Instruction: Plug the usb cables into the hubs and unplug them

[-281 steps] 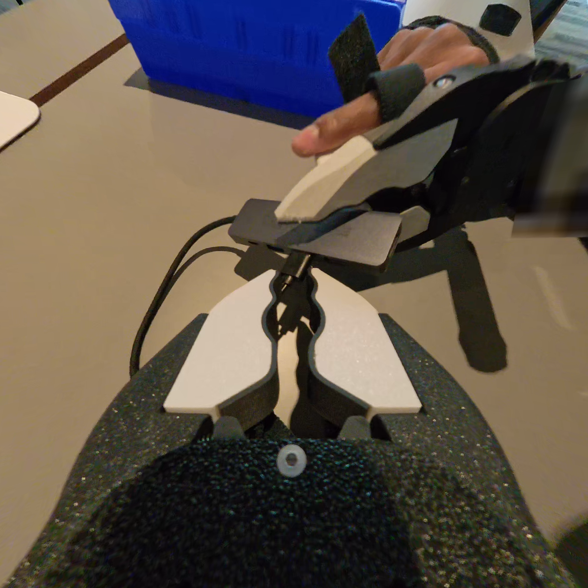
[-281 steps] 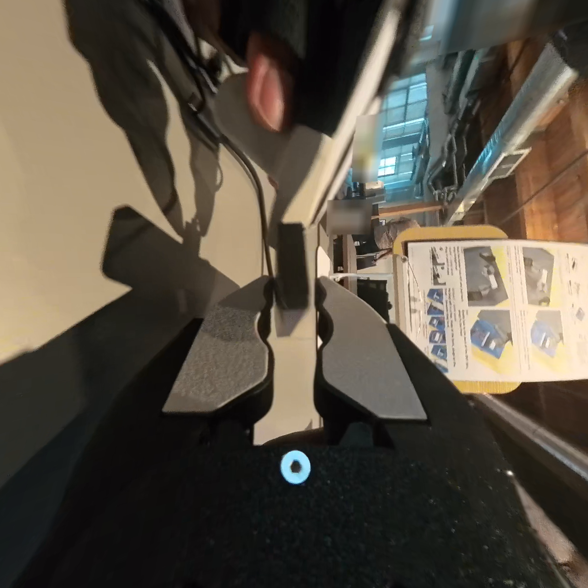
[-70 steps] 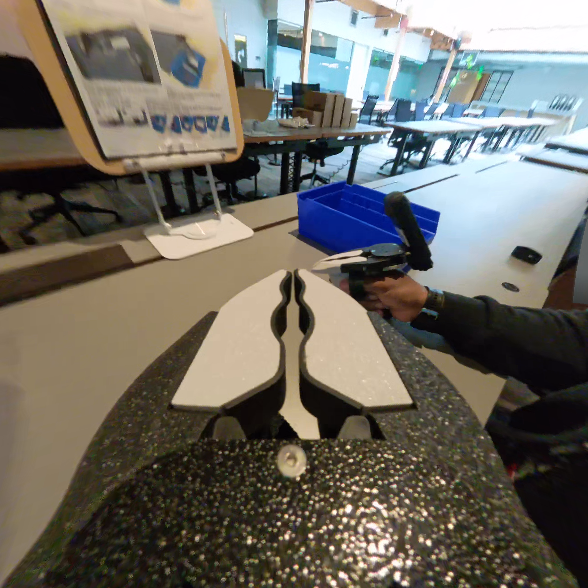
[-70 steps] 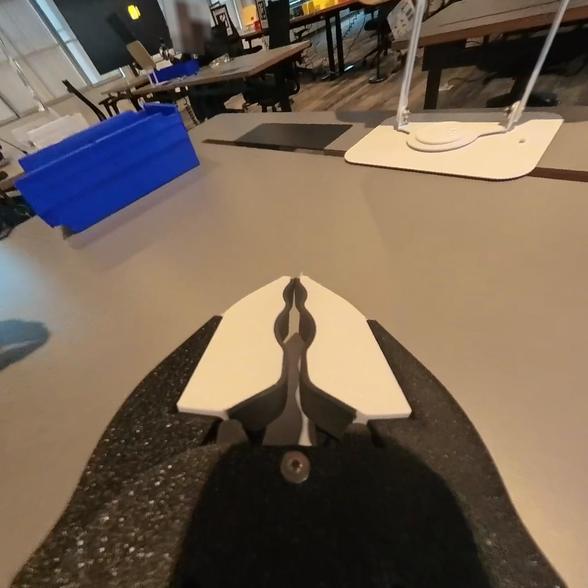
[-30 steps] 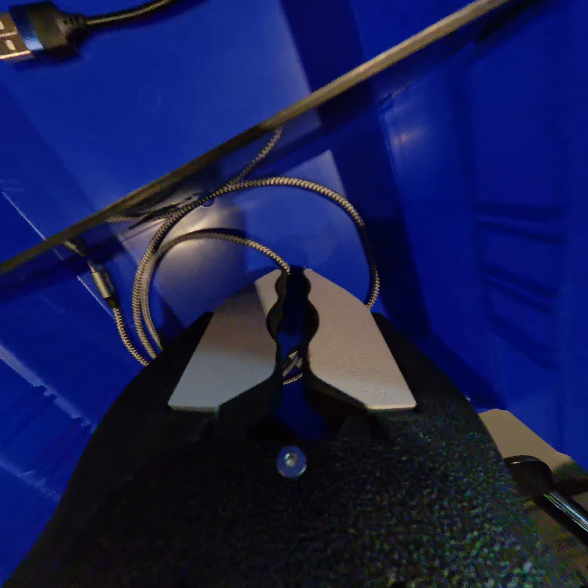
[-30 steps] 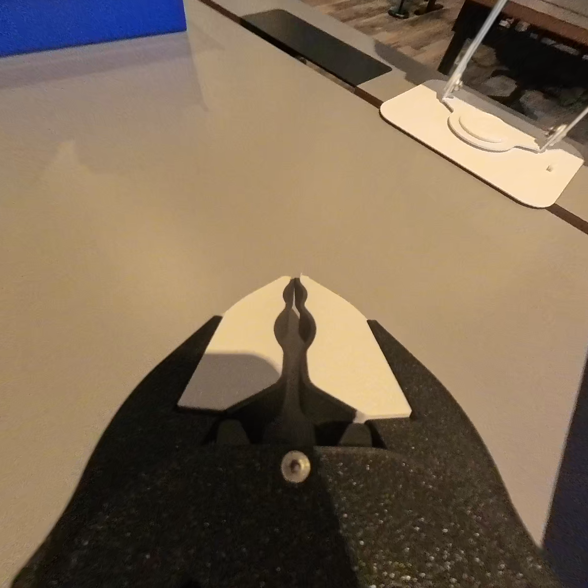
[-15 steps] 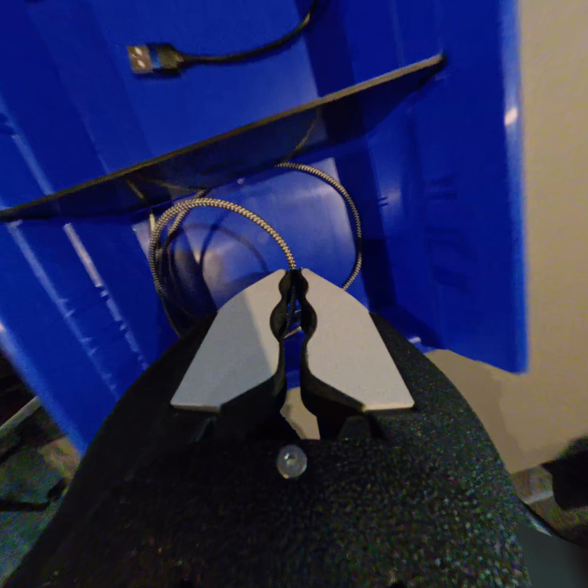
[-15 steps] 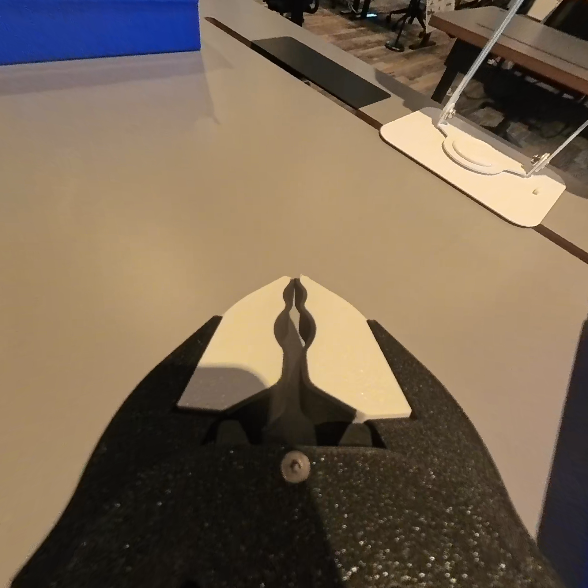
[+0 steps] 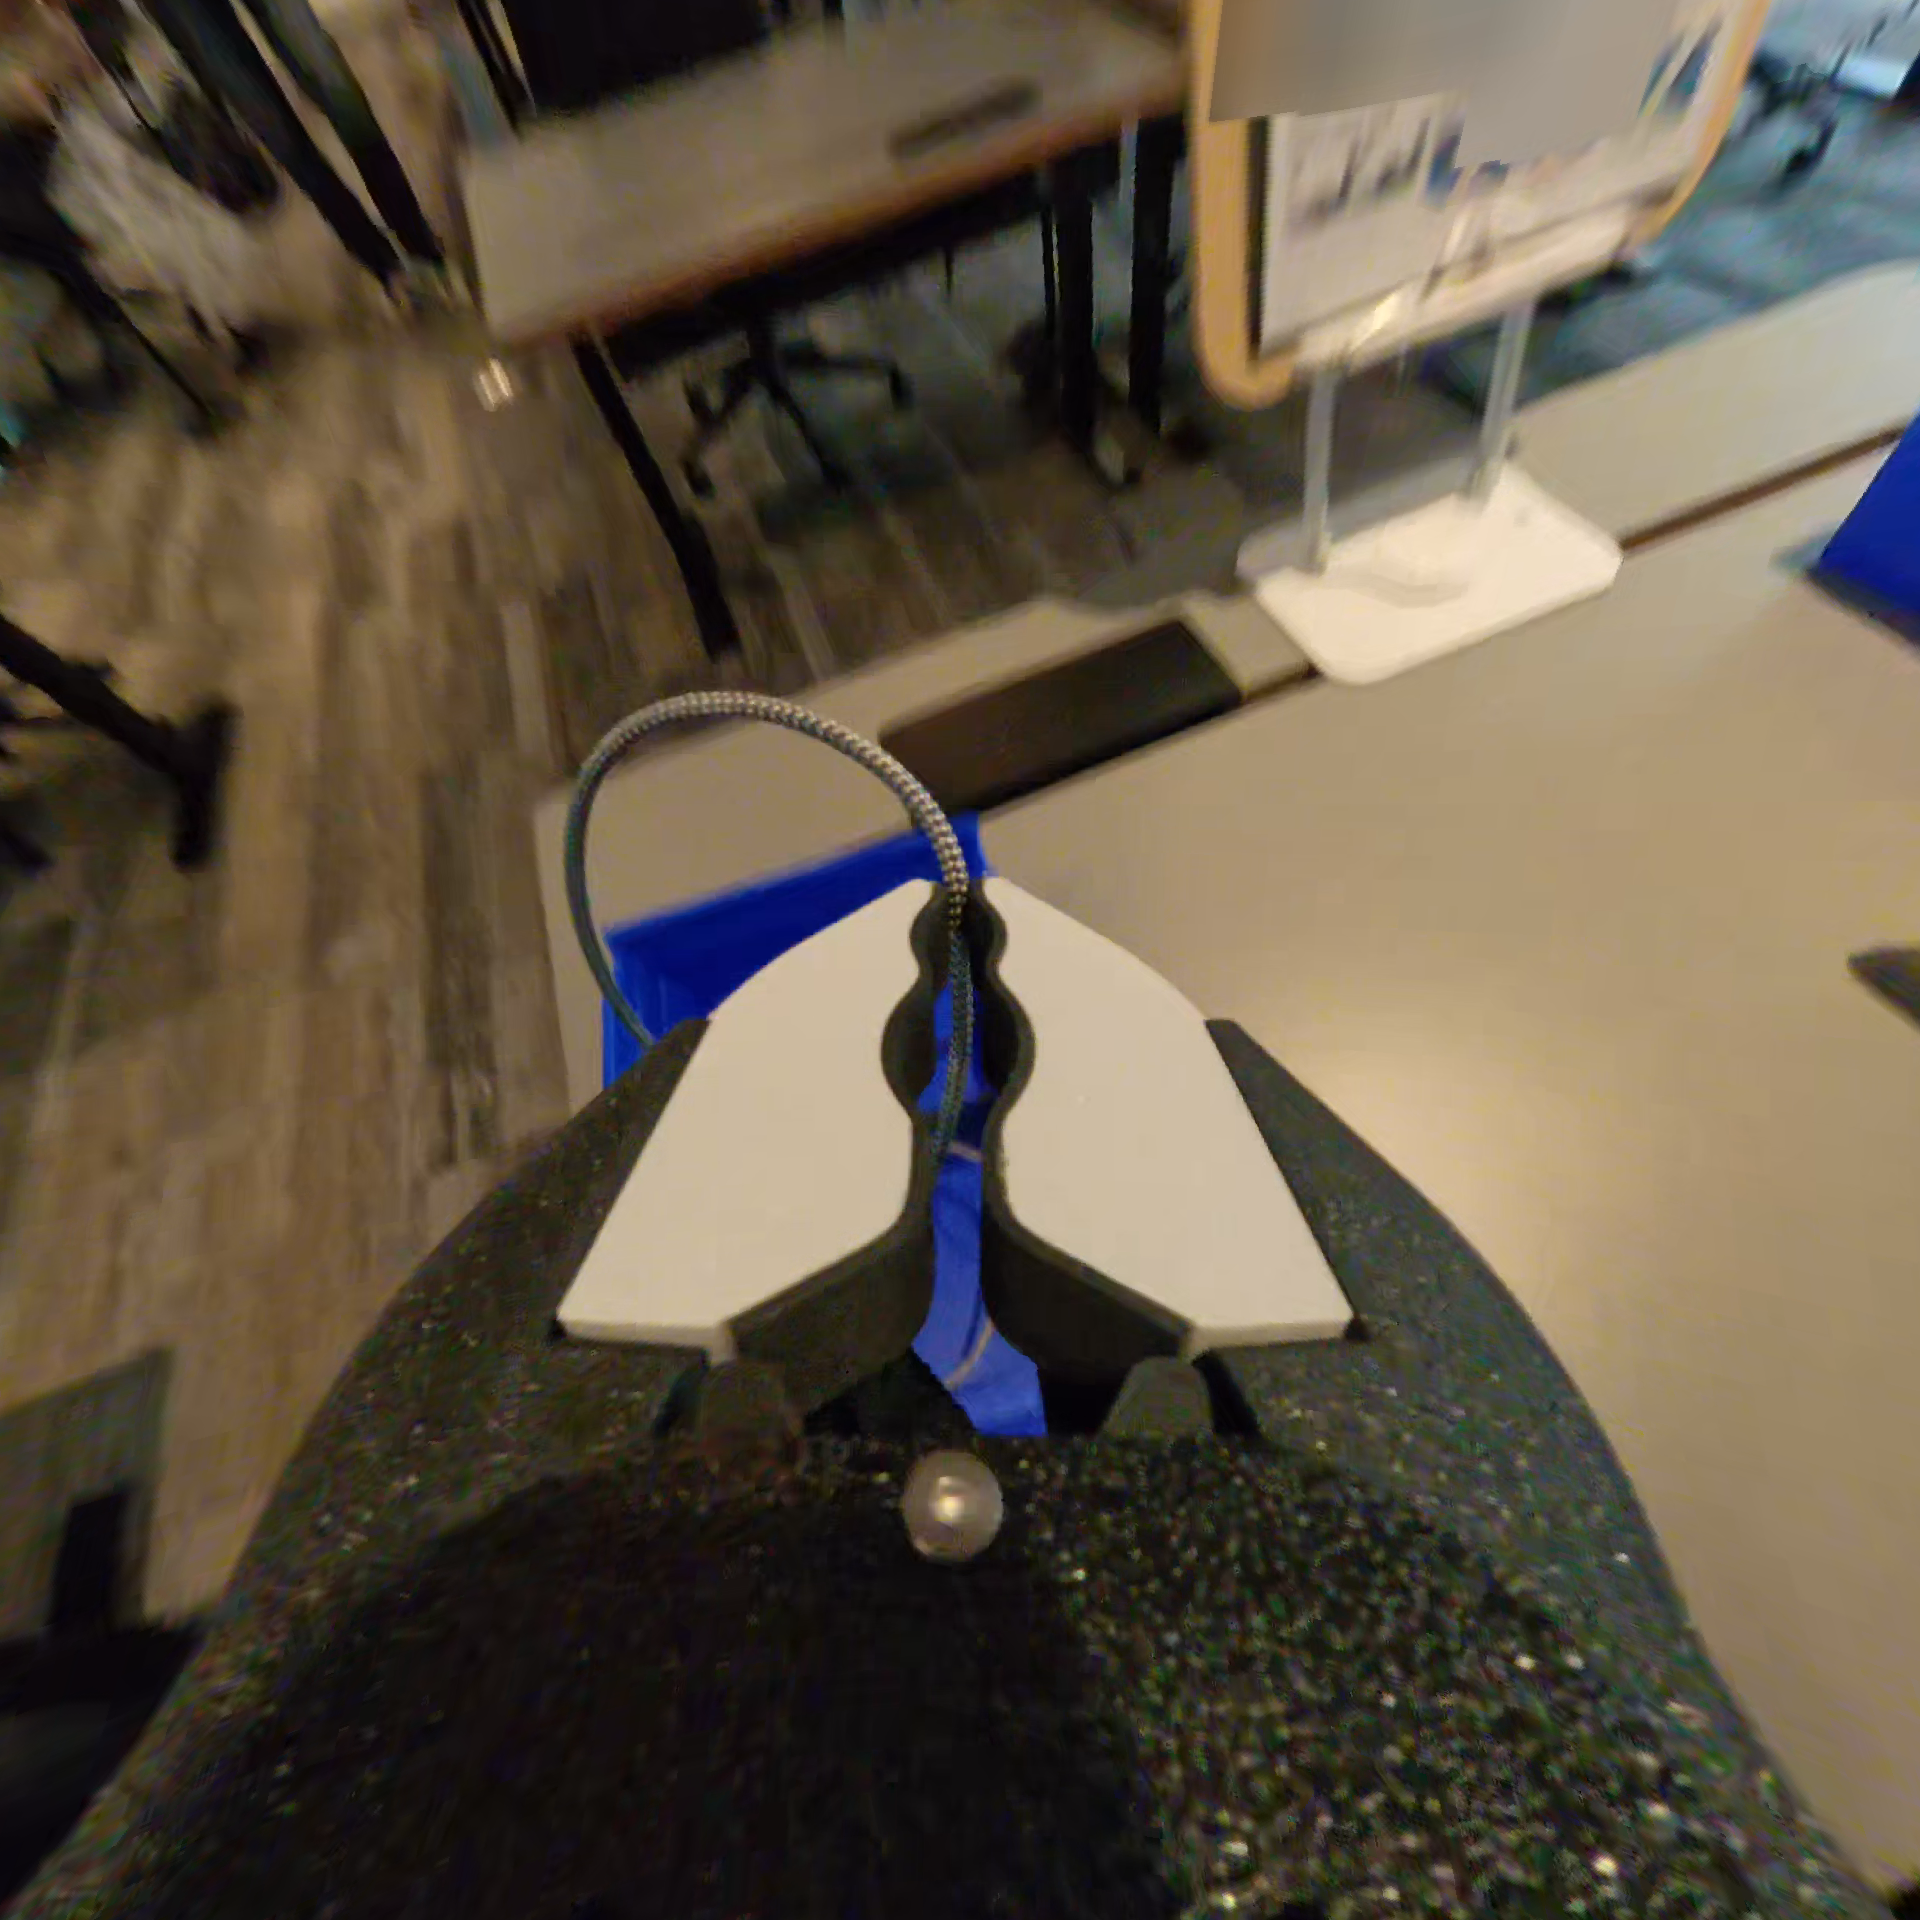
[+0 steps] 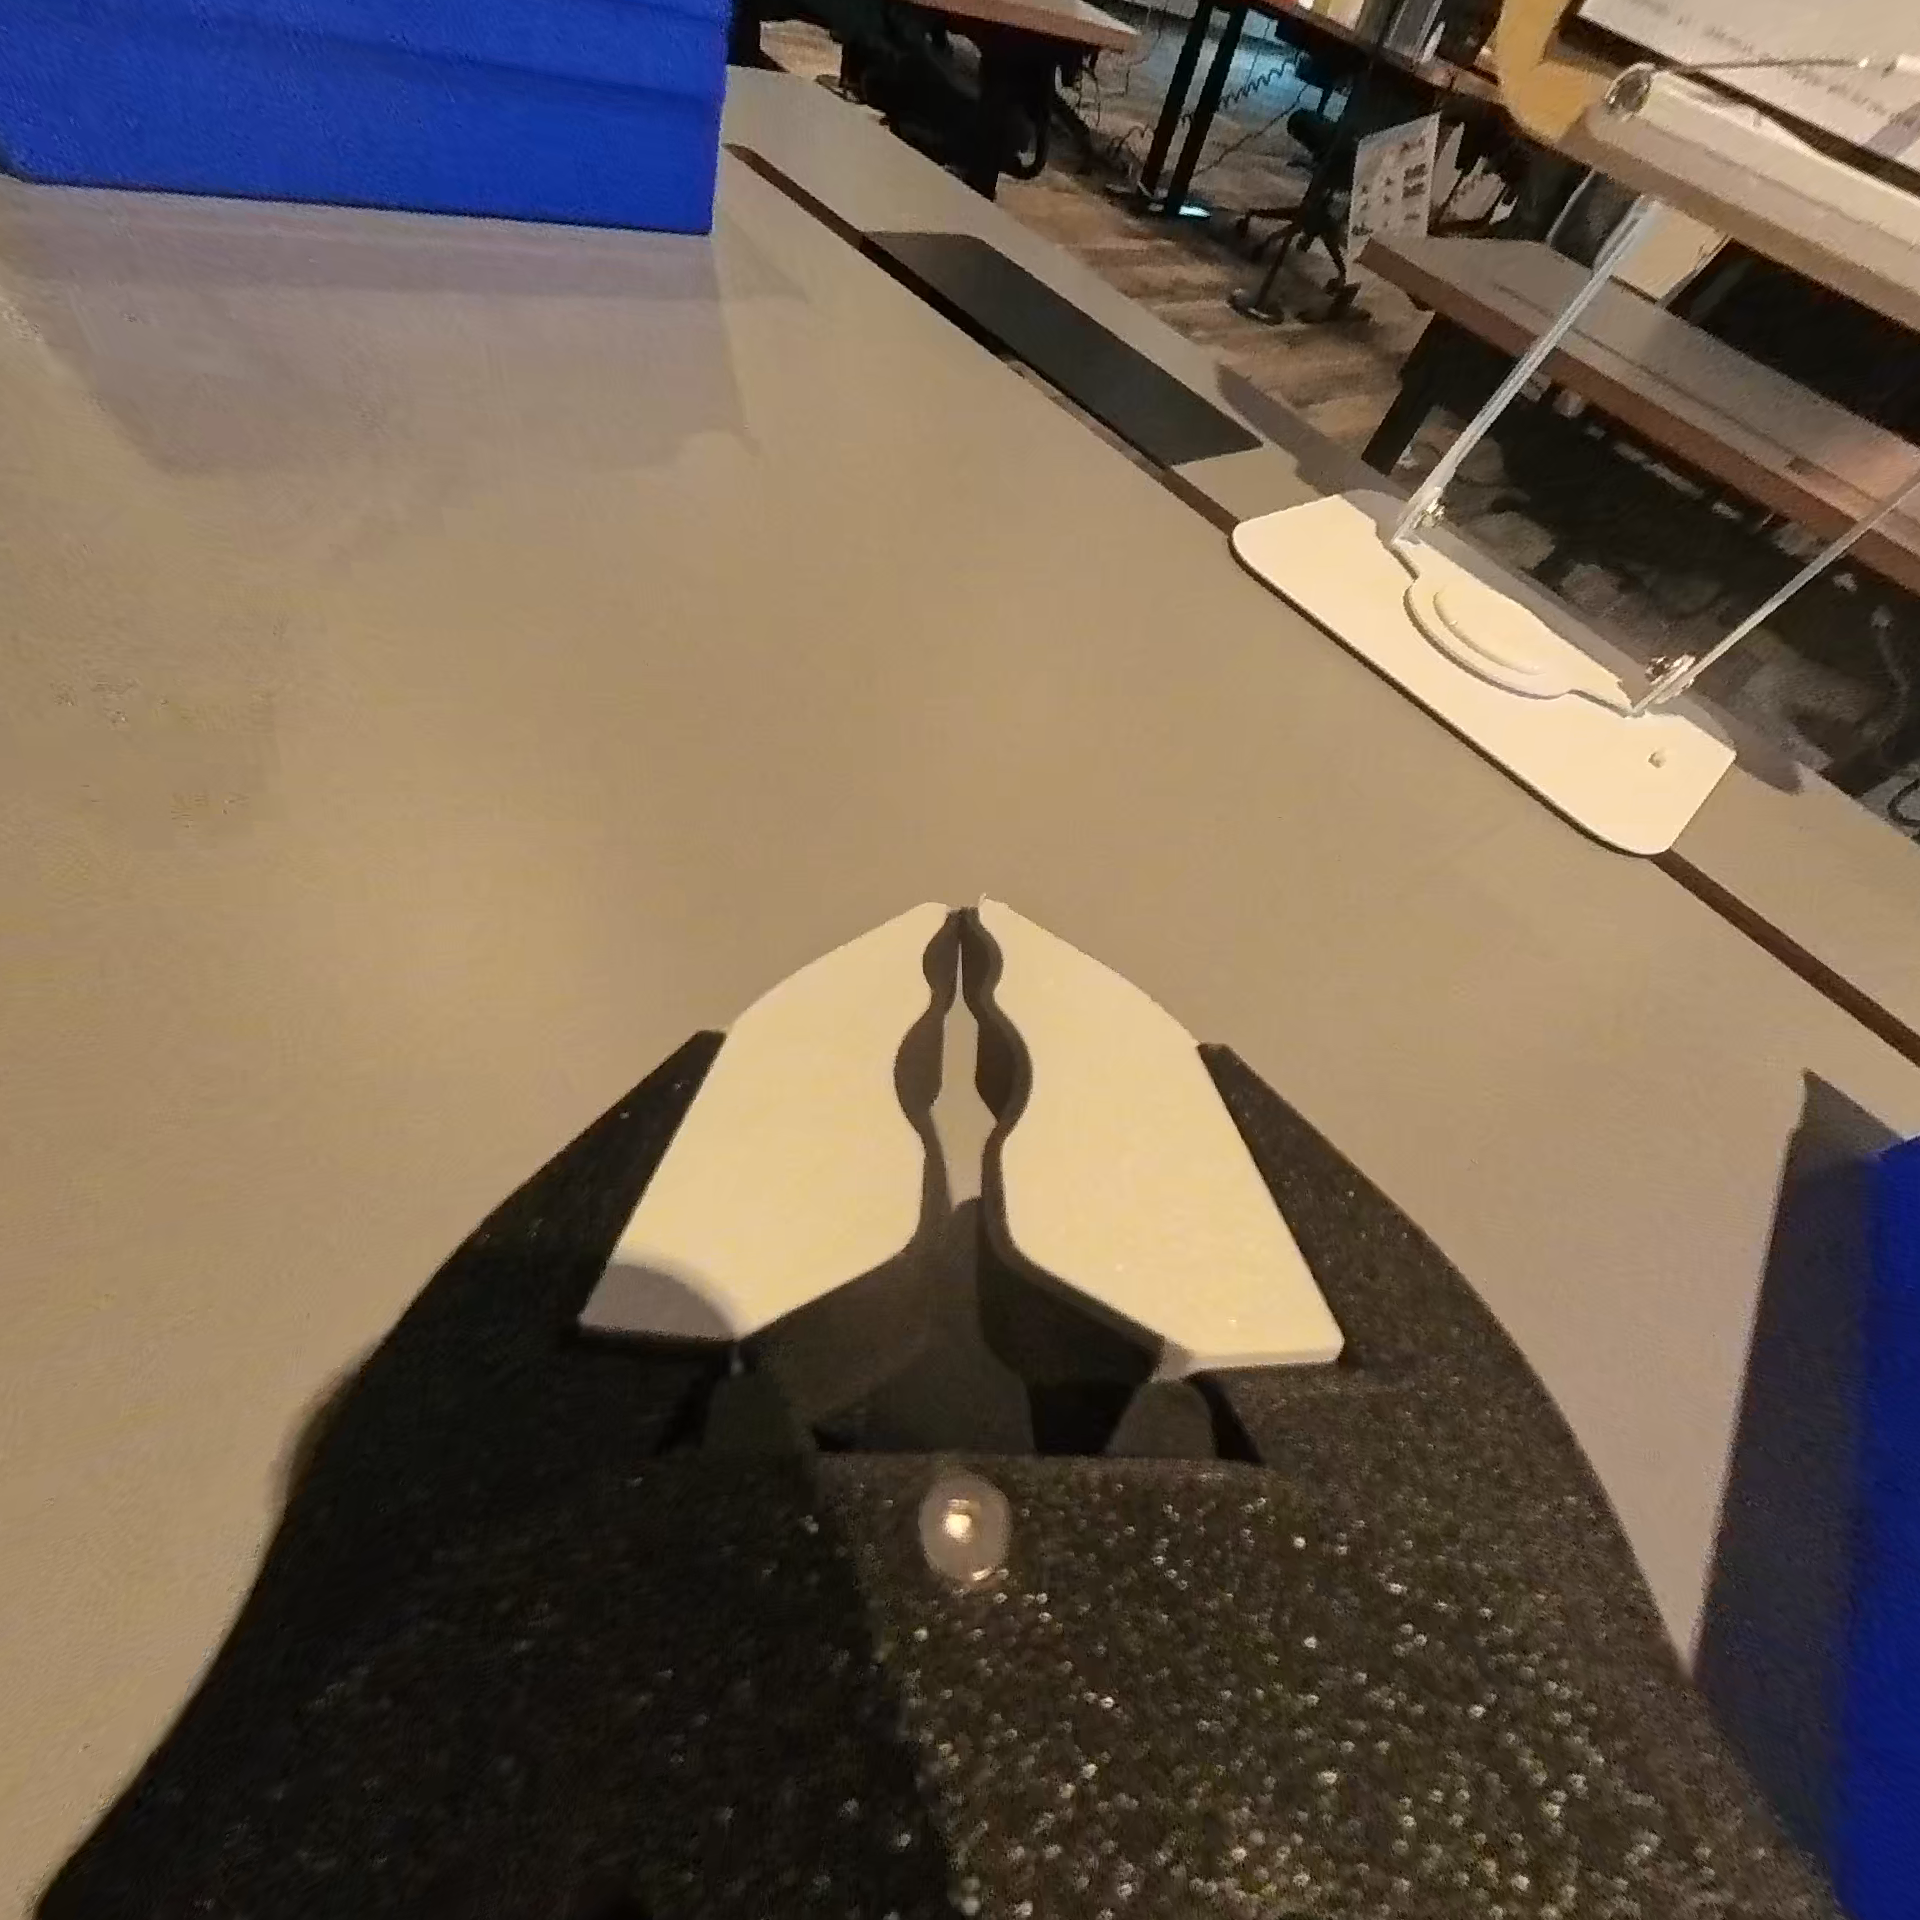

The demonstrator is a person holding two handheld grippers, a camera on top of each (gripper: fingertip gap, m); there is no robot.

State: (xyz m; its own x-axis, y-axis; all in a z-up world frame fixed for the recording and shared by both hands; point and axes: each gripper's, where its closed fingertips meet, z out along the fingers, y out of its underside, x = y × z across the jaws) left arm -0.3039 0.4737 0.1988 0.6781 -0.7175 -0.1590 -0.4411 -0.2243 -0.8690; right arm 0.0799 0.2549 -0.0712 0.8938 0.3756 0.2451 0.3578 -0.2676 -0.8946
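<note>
Half a second ago the left gripper (image 9: pixel 954 902) was looking down into the blue bin (image 9: pixel 727 956) with the braided cable coiled on its floor; now it has risen clear, so that the bin's rim shows only just beyond and below the fingertips, and the view takes in the grey table (image 9: pixel 1507 987) and the blurred room floor to the left. Its fingers are drawn narrow and clamp the braided cable (image 9: pixel 748 717) at the tips: the cable arches up and over to the left from the pinch, then drops behind the left finger toward the bin, while a short run passes down through the gap between the fingers. No connector of this cable can be made out. At the far right of the table stands a white stand base (image 9: pixel 1444 582) with clear uprights carrying a sign, and a black panel (image 9: pixel 1049 717) lies near the table's far edge. The right gripper (image 10: pixel 966 914) hangs over bare table (image 10: pixel 468 727) with its fingers closed tip to tip and nothing between them; a blue bin (image 10: pixel 364 104) sits at the far left, another blue bin (image 10: pixel 1829 1507) rises at the near right edge, and the white stand base (image 10: pixel 1351 582) lies to the far right.
</note>
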